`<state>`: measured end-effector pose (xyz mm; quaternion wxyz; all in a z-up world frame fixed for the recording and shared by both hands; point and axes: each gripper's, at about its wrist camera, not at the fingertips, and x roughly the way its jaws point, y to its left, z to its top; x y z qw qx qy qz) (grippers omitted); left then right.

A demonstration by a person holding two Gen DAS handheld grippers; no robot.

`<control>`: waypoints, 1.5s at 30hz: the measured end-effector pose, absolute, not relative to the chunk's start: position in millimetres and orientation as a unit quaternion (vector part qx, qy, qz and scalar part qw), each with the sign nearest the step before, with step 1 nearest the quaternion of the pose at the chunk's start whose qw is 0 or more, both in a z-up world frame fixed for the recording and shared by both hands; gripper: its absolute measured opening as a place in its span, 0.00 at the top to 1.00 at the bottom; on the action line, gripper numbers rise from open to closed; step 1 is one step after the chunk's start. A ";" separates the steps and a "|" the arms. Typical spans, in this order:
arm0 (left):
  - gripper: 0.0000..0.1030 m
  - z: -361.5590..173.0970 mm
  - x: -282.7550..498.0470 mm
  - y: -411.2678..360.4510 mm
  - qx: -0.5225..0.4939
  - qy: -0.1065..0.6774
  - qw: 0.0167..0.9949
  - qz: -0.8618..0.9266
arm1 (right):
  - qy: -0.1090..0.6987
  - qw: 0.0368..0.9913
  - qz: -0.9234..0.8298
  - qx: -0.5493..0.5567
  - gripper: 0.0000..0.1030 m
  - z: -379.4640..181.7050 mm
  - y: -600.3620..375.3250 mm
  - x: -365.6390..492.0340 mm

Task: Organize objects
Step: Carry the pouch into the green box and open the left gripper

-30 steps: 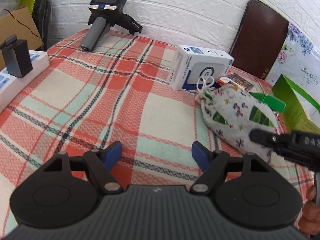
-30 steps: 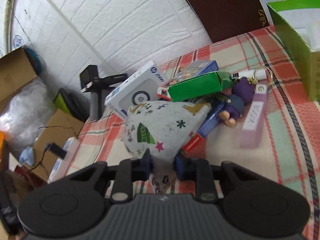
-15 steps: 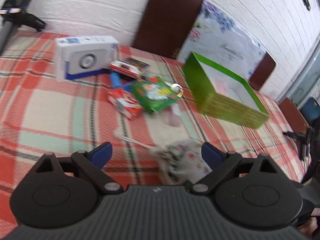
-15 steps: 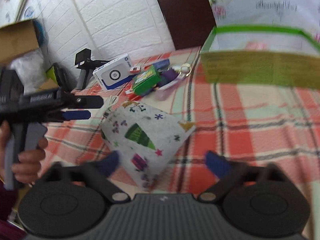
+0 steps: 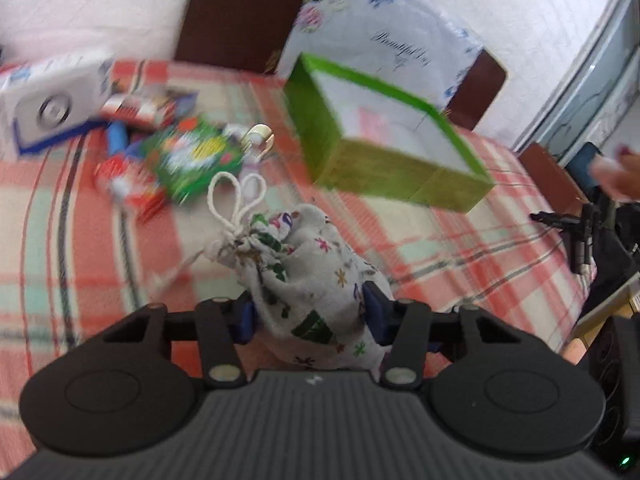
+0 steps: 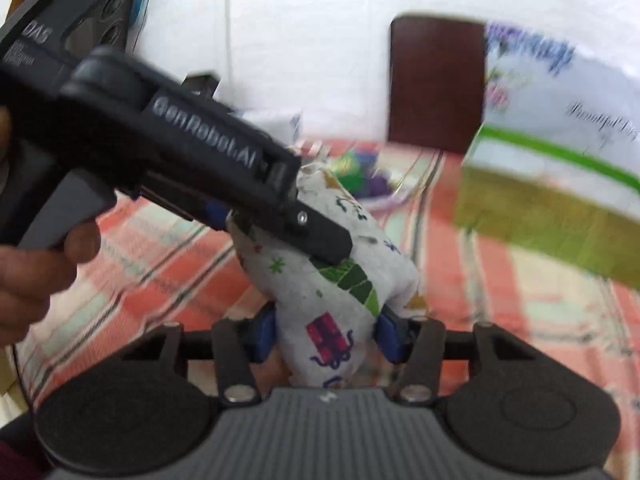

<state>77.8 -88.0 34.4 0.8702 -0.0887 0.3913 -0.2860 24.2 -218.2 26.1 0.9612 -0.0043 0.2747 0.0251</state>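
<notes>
A white drawstring pouch (image 5: 308, 276) with coloured prints lies on the plaid tablecloth, cord loops pointing away. My left gripper (image 5: 310, 316) has both blue pads against the pouch's sides, shut on it. In the right wrist view the same pouch (image 6: 340, 292) sits between my right gripper's (image 6: 326, 336) blue pads, which press its near end. The left gripper's body (image 6: 192, 160) crosses that view and its finger lies over the pouch's far end. The open green box (image 5: 384, 148) stands to the right beyond the pouch.
A pile of small packets (image 5: 188, 156), a keyring and a white HP box (image 5: 52, 100) lie at the back left. A dark chair back (image 5: 240, 12) and a floral bag (image 5: 376, 44) stand behind the table. The green box also shows in the right wrist view (image 6: 552, 200).
The right gripper carried the pouch away from the pile, opened for a moment, and now closes on it again. The left gripper swung right and closed on the pouch too.
</notes>
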 end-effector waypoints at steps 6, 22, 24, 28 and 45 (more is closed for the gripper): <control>0.48 80.3 110.7 -141.6 -0.057 0.324 0.884 -0.331 | 0.198 0.978 -0.056 -0.039 0.59 59.9 -258.7 39.0; 0.31 55.1 195.2 -292.9 0.037 0.322 0.899 -0.294 | 0.206 0.939 -0.259 -0.093 0.34 38.4 -405.8 103.7; 0.31 52.4 184.0 -282.3 0.044 0.314 0.904 -0.287 | 0.194 0.942 -0.258 -0.092 0.32 38.7 -400.3 97.0; 0.30 57.2 159.3 -260.2 0.058 0.300 0.915 -0.264 | 0.179 0.949 -0.249 -0.075 0.31 39.2 -380.3 79.6; 0.26 15.9 82.4 -166.8 0.086 0.364 0.915 -0.148 | 0.300 0.933 -0.172 0.095 0.28 10.2 -315.1 29.5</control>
